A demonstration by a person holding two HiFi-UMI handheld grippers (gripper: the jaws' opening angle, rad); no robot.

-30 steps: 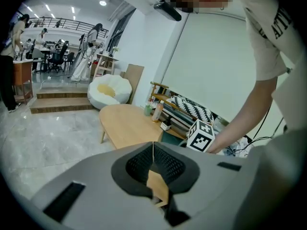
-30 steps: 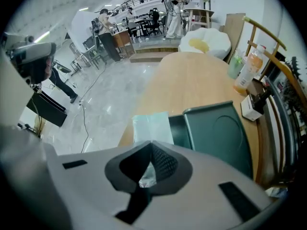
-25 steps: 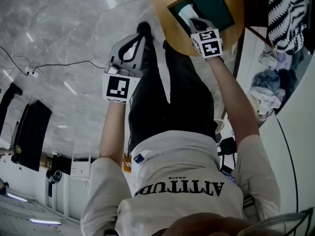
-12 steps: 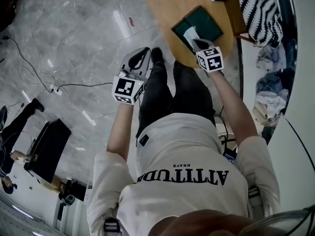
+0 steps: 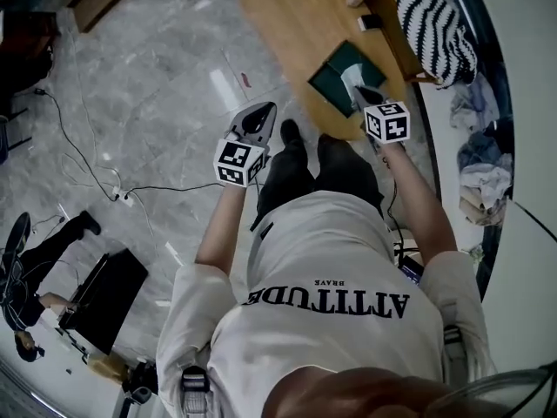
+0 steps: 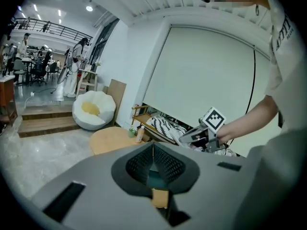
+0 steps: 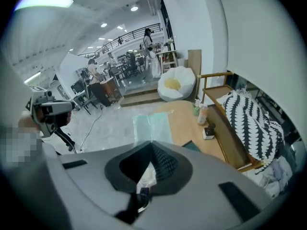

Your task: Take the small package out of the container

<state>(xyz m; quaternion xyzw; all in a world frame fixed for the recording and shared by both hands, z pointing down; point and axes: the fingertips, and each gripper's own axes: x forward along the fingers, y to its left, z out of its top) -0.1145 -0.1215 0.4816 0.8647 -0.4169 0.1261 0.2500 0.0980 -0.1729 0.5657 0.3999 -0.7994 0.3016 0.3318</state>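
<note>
The right hand-held gripper [image 7: 152,146] pinches the small package [image 7: 151,126], which juts out beyond its jaws, over the container [image 5: 326,81]. The left hand-held gripper [image 6: 153,147] has its jaws together and holds nothing.

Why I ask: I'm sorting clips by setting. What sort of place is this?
Likely a big open-plan office or studio with a lounge corner: a polished stone-look floor, a railed balcony above desks with people, and a beanbag near a wooden table.
</note>
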